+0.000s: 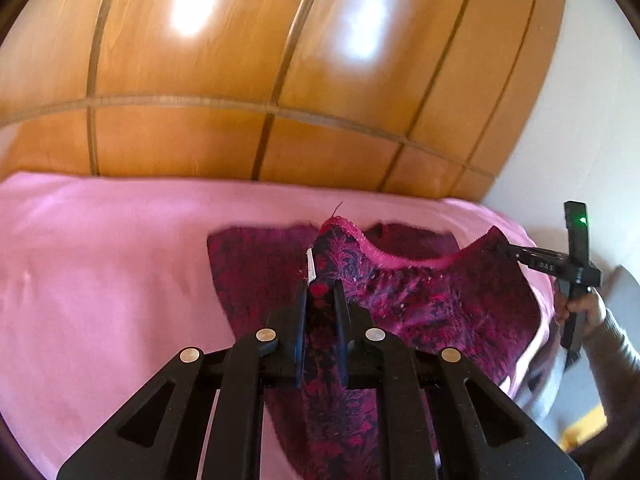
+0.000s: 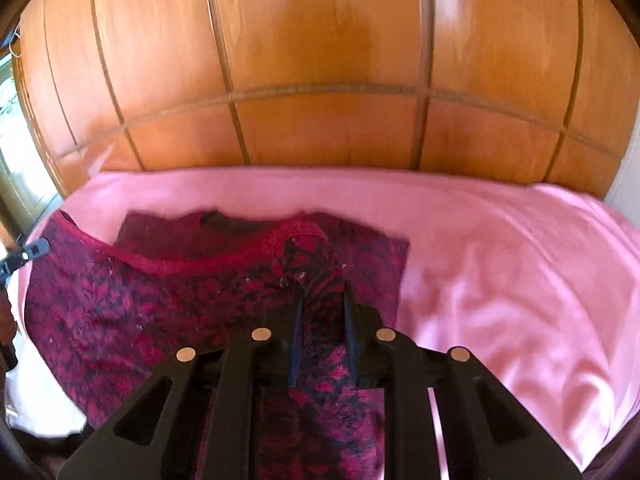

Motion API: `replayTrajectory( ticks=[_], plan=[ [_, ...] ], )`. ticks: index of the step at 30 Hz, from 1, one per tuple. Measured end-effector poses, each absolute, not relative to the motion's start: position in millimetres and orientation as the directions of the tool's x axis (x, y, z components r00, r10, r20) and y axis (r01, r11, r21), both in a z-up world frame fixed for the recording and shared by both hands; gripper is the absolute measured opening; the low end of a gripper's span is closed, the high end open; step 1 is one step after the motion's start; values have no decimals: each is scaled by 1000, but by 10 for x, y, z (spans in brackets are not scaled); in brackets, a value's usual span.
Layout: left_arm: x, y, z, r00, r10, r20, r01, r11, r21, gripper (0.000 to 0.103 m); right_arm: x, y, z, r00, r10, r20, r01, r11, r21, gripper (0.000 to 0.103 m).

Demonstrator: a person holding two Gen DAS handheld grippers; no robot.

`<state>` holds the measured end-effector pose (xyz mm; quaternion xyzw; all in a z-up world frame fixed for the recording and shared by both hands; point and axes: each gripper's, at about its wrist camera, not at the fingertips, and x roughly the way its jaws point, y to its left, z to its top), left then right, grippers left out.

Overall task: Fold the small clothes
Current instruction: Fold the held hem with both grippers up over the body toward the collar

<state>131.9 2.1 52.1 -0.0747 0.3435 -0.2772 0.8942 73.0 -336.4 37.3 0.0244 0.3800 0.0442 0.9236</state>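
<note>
A small dark red and purple patterned garment with a pink trimmed edge hangs stretched between my two grippers above a pink sheet. My left gripper is shut on one top corner of it, beside a white label. My right gripper is shut on the other top corner; it also shows in the left wrist view at the far right. The garment sags between them. Its far part lies flat on the sheet.
A glossy wooden headboard of panels stands behind the bed. A white wall is at the right. The person's sleeved hand holds the right gripper's handle. White fabric lies at the bed's left edge.
</note>
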Motion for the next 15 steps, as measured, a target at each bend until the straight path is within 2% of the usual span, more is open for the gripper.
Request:
replayTrajectory(
  ticks=[8, 11, 13, 15],
  plan=[
    [598, 145, 59, 548, -548, -632, 378, 836, -398, 11, 49, -3376, -161, 585, 151, -797, -44, 987, 154, 15],
    [461, 251, 100, 572, -555, -604, 350, 831, -432, 11, -39, -3314, -92, 593, 158, -789, -60, 986, 153, 8],
    [364, 298, 205, 598, -558, -575, 361, 828, -429, 11, -84, -3305, 85, 632, 156, -759, -72, 987, 144, 0],
    [344, 294, 297, 608, -570, -553, 383, 820, -425, 11, -93, -3329, 247, 676, 148, -722, -65, 988, 141, 0]
  ],
)
